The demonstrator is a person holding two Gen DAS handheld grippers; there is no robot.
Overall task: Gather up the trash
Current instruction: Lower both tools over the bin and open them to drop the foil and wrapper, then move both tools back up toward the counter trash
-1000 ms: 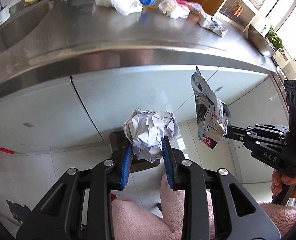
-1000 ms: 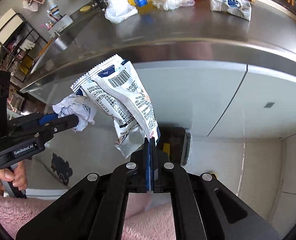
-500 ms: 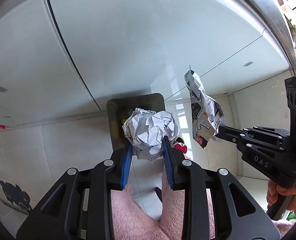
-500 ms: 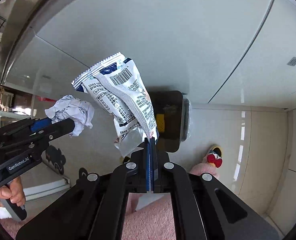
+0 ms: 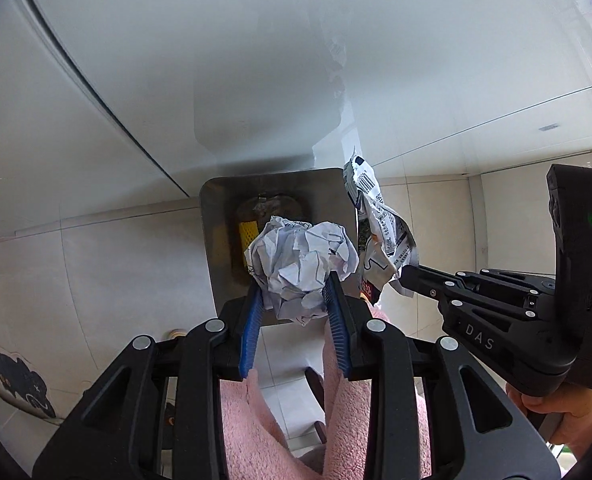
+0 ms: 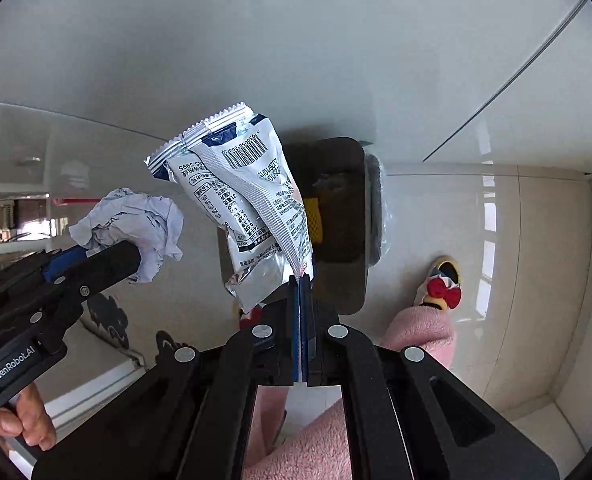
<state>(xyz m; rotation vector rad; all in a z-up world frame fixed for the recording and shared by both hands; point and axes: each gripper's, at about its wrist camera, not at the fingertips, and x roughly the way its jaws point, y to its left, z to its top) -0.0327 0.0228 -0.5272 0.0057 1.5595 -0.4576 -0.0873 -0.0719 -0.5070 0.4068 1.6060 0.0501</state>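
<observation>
Both pointed down over the bin [image 5: 280, 216]: left gripper [image 5: 296, 300] squeezing a paper ball [image 5: 299, 256], right gripper [image 6: 301, 280] alongside, pressed tight on a snack wrapper [image 6: 248, 200].

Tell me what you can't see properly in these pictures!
- Left wrist view: the crumpled paper ball in the left gripper hides much of the trash bin's inside.
- Right wrist view: the snack wrapper in the right gripper covers the bin's left part.
- Both views: the wrapper's small print is too tiny to read.
- Both views: the picture edges cut off the person's hands.
</observation>
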